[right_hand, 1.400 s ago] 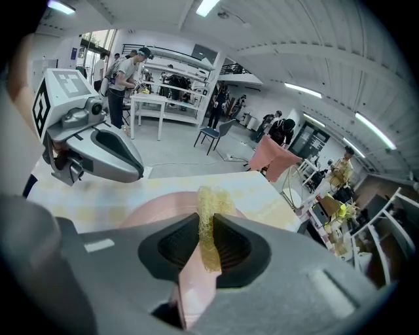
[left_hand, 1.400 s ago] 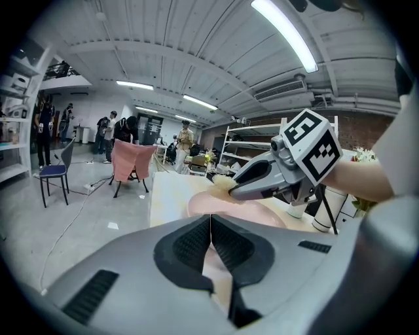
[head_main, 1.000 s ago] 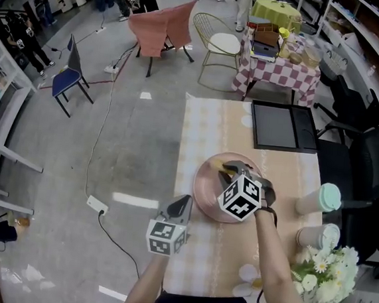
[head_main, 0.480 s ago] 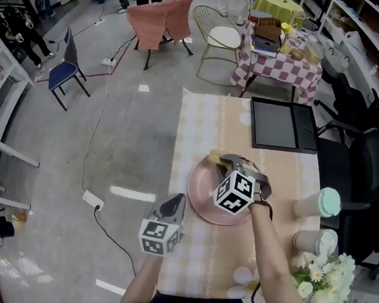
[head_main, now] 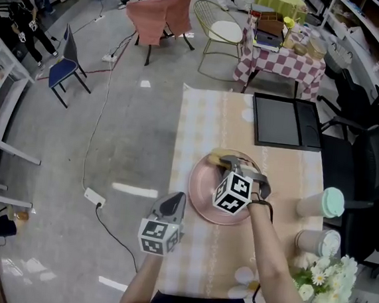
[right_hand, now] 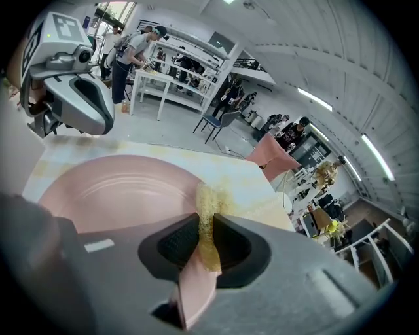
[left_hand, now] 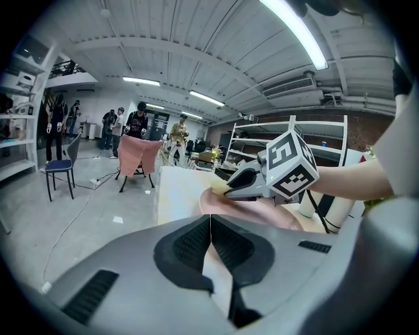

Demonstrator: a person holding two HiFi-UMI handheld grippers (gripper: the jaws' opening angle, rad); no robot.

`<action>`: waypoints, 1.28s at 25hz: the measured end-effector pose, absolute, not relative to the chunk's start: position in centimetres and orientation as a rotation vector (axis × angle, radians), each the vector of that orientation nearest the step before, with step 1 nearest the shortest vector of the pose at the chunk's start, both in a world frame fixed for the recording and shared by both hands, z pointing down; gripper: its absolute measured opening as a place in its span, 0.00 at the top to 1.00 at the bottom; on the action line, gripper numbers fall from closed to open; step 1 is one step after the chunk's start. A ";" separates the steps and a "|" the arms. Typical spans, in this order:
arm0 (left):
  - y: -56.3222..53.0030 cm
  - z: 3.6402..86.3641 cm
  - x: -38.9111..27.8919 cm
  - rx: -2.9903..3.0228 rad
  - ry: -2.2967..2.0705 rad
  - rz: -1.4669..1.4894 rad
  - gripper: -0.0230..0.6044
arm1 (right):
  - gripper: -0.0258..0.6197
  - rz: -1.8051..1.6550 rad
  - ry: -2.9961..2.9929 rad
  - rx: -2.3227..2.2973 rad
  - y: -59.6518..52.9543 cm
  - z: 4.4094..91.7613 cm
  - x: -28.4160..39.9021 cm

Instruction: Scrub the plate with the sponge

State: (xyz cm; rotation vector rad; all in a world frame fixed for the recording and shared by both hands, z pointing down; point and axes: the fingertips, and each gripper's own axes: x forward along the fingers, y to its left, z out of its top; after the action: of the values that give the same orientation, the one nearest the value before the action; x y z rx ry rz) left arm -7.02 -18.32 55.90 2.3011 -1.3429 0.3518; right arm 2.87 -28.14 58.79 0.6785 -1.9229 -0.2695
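Both jaws of my right gripper (right_hand: 208, 230) pinch the yellow sponge (right_hand: 209, 199) and press it on the pink plate (right_hand: 111, 190), at its upper-left rim in the head view's middle. A second ago it rubbed nearer the centre, so the scrubbing has reached the edge. My left gripper (left_hand: 211, 245) idles lower left, jaws together, empty.

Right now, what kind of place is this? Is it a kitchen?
Probably not a kitchen: it looks like a big workshop or lab hall. The floor is bare concrete with a cable running across it, open white shelves line the wall, and a blue chair and a wire chair stand about.
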 end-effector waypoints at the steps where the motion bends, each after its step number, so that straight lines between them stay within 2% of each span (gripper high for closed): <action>1: -18.3 56.0 -7.1 2.300 -1.344 0.356 0.95 | 0.86 -0.267 -1.918 0.674 -28.1 59.0 2.9; 32: -17.4 56.6 -7.9 2.262 -1.377 0.365 0.95 | 0.86 -0.193 -1.888 0.562 -26.6 60.7 3.3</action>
State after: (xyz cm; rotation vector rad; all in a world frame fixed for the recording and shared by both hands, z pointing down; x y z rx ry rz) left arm -7.92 -17.36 56.58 2.2615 -1.3765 0.3647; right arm 3.27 -26.58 60.72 0.5623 -1.8882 -0.1934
